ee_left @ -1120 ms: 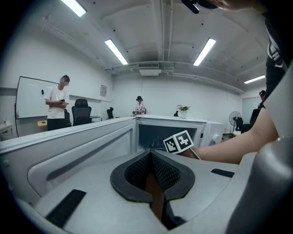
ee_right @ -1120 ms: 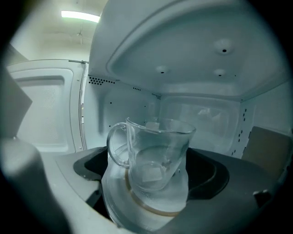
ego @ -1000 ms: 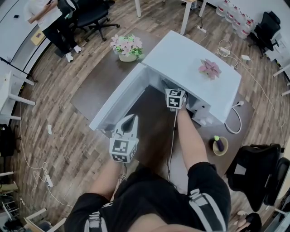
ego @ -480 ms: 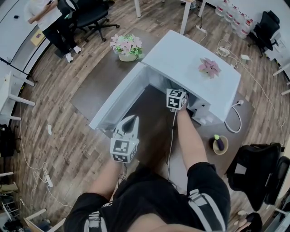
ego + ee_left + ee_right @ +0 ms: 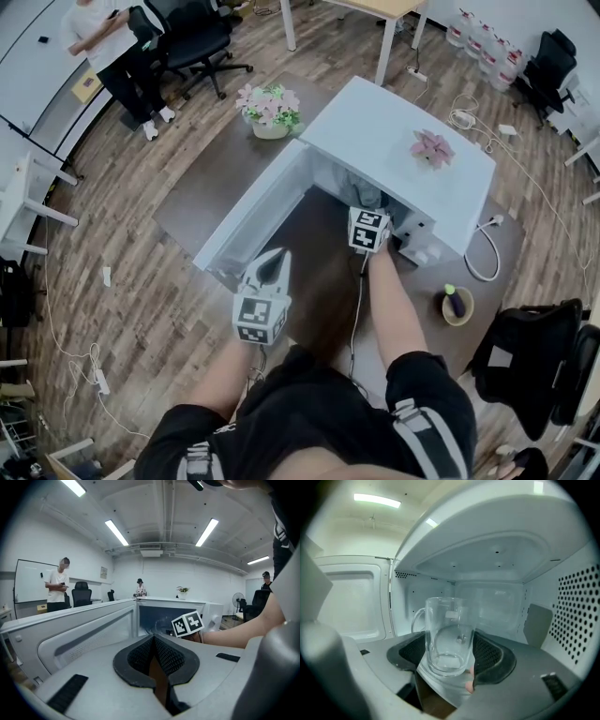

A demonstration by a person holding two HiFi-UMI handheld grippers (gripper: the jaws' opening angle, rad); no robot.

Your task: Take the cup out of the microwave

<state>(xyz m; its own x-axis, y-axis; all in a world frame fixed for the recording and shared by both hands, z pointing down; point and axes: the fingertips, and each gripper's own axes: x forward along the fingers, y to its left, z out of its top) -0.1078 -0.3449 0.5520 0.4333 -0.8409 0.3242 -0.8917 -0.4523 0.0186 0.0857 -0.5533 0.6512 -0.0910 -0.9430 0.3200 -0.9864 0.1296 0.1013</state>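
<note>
A clear glass cup (image 5: 445,620) with a handle on its left stands between the pads of my right gripper (image 5: 450,638), inside the white microwave (image 5: 394,141). The jaws are closing, and both pads touch the cup's sides. In the head view the right gripper's marker cube (image 5: 369,230) sits at the oven's mouth, and its jaws and the cup are hidden there. The microwave door (image 5: 253,220) hangs wide open to the left. My left gripper (image 5: 277,258) hovers over the brown table in front of the door, shut and empty.
A pot of flowers (image 5: 270,108) stands on the table behind the door. A pink plant (image 5: 431,145) rests on top of the microwave. At the right are a small bowl (image 5: 456,302) and a white cable (image 5: 483,253). A person (image 5: 103,37) stands at the far left by an office chair (image 5: 192,37).
My right gripper has drawn back a little from the microwave's mouth toward the person. The left gripper has stayed where it was.
</note>
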